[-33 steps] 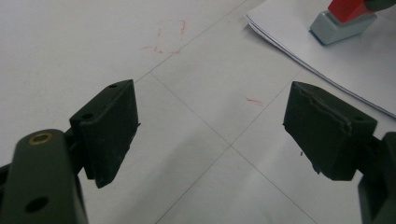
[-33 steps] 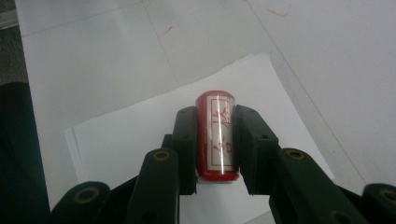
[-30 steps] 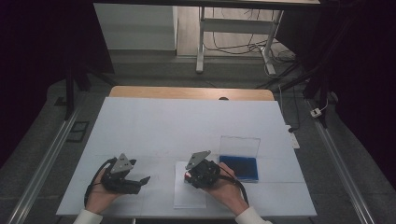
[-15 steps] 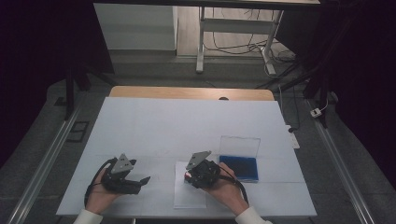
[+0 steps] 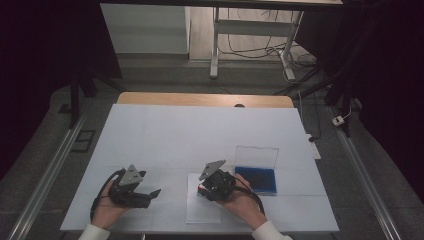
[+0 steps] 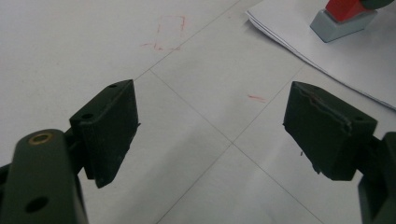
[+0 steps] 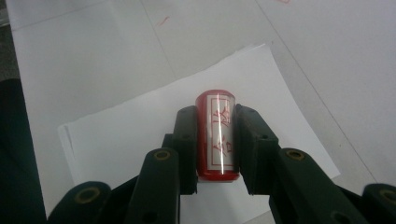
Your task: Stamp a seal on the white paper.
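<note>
My right gripper [image 7: 215,122] is shut on a red stamp [image 7: 215,144] with a white label of red characters. It holds the stamp upright on a small stack of white paper [image 7: 135,135]. In the high view the right gripper [image 5: 204,189] sits over the paper [image 5: 202,212] near the table's front edge. My left gripper [image 5: 149,195] rests on the table to the left, open, nothing between its jaws. The left gripper view shows its own jaws wide apart [image 6: 210,135] over bare tabletop, with the stamp's grey base [image 6: 341,23] on the paper [image 6: 345,60] at the top right.
A blue ink pad box [image 5: 256,180] with its clear lid [image 5: 256,156] raised stands just right of the right hand. The white table [image 5: 200,135] shows faint red marks [image 6: 166,32]. Rails run along both sides of the table.
</note>
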{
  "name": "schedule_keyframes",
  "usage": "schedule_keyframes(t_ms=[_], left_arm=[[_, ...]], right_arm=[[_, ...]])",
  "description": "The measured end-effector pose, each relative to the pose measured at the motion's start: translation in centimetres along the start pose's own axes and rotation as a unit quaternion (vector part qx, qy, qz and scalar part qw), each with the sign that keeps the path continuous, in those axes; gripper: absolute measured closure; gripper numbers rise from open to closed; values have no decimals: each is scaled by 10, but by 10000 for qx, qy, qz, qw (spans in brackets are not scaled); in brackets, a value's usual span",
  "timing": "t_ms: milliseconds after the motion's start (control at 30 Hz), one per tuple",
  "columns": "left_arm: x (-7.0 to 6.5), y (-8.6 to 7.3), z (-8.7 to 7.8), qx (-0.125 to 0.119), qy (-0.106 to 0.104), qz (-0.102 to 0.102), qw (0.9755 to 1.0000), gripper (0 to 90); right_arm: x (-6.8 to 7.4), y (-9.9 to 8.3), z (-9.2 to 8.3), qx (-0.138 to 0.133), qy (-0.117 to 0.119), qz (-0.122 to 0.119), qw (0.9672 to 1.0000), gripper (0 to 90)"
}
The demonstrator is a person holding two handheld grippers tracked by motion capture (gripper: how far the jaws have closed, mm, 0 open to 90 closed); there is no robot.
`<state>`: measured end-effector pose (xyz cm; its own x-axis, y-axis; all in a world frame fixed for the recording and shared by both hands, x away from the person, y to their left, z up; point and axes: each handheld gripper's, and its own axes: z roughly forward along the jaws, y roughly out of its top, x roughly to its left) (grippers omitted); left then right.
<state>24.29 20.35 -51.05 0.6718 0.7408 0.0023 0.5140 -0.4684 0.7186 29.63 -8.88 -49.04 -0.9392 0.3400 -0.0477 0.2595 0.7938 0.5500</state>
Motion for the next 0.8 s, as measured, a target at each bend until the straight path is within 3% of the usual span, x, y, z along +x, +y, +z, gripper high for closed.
schedule_keyframes(t_ms=[100, 267, 800], left_arm=[[0, 0, 0, 3, -10, 6, 10000, 180], [0, 0, 0, 2, -10, 2, 10000, 180], [-1, 0, 0, 17, -15, 14, 10000, 180]], right_arm=[[-1, -1, 1, -42, -8, -81, 10000, 709], [1, -2, 2, 4, -39, 75, 10000, 710], [-1, -5, 2, -108, 35, 68, 9999, 711]])
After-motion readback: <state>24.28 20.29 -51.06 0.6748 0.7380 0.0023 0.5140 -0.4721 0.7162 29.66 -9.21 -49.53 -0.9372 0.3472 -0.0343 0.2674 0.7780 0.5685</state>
